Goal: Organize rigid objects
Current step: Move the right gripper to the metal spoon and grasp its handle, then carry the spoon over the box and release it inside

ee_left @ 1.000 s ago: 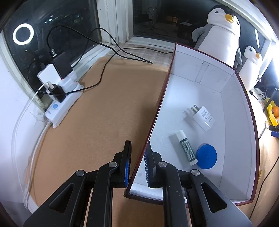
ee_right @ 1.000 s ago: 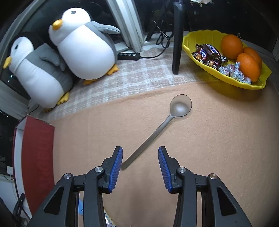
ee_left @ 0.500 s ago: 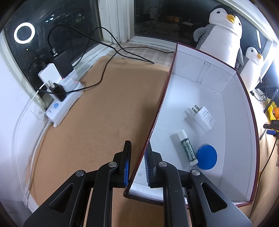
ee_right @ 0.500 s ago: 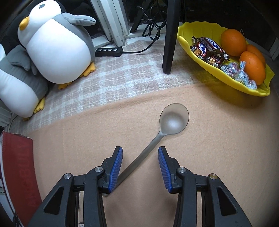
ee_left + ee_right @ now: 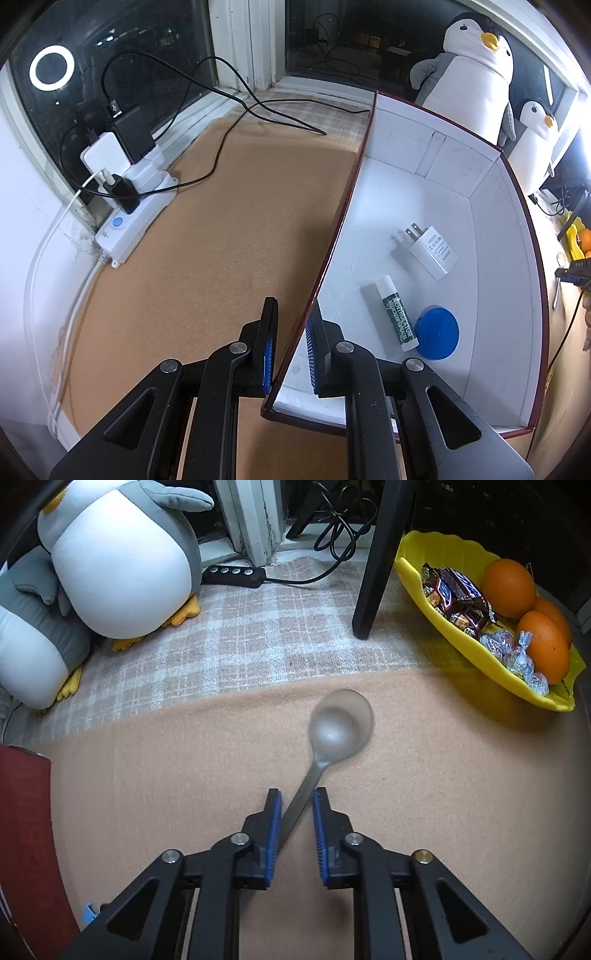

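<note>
- My right gripper (image 5: 294,830) has come down over the spoon (image 5: 334,734) on the desk (image 5: 461,794). A second ago its jaws stood wide on either side of the handle's end; now they have closed on the handle.
- The handle runs slantwise between the blue pads, touching the left pad low down. I take it as gripped, though across its thin edge rather than squarely.
- The spoon's bowl lies flat on the tan cloth, pointing toward the yellow fruit tray (image 5: 443,602).
- My left gripper (image 5: 291,347) has not moved: it is clamped on the near side wall of the white box (image 5: 498,295), steadying it.
- The box already holds a charger plug (image 5: 432,251), a lip balm tube (image 5: 397,314) and a blue round lid (image 5: 437,332).
- To my mind the spoon is the next piece to go in: lift, carry leftward over the red wall, set it down.
- The slanted hold may let it swivel as it rises.
</note>
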